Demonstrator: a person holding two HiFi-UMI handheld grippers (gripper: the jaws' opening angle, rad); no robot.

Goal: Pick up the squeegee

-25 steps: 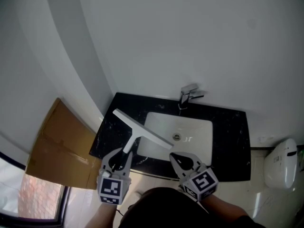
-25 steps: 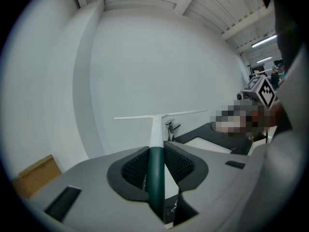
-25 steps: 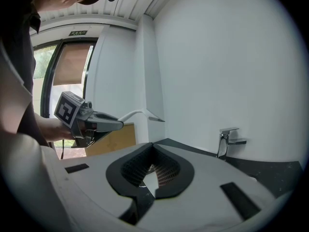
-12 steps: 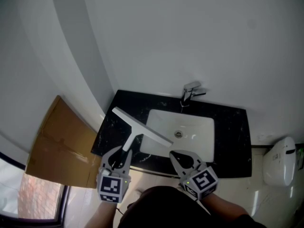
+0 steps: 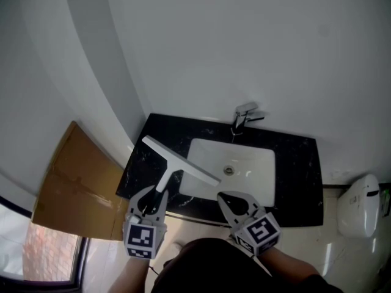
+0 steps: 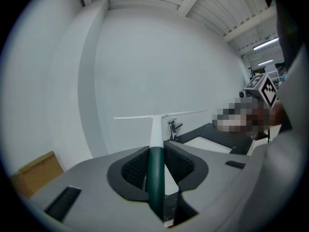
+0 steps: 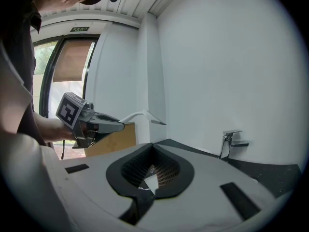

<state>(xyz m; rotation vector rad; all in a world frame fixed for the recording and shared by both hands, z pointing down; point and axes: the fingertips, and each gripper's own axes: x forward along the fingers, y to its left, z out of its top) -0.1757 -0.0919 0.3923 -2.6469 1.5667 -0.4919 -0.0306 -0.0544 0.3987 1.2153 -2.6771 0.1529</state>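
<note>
- so: the left gripper (image 5: pixel 153 201) pinches the squeegee (image 5: pixel 178 163) by its dark green handle; the ribbed pads (image 6: pixel 136 167) press on it from both sides.
- the handle runs straight out along the jaws and sits deep between them. the white neck and blade stick out past the tips, with the blade crosswise.
- the squeegee is in the air, over the left part of the black counter (image 5: pixel 299 182) and the near-left edge of the white sink (image 5: pixel 204 146); it appears to touch neither.
- the right gripper (image 5: pixel 236 205) has its jaws together with nothing between, just beside the left one.
- judgement: the lift looks done or nearly so. the long blade will lever on the handle, so the pinch should be firm, the blade level and clear of the faucet (image 5: pixel 245 117) and the wall.
</note>
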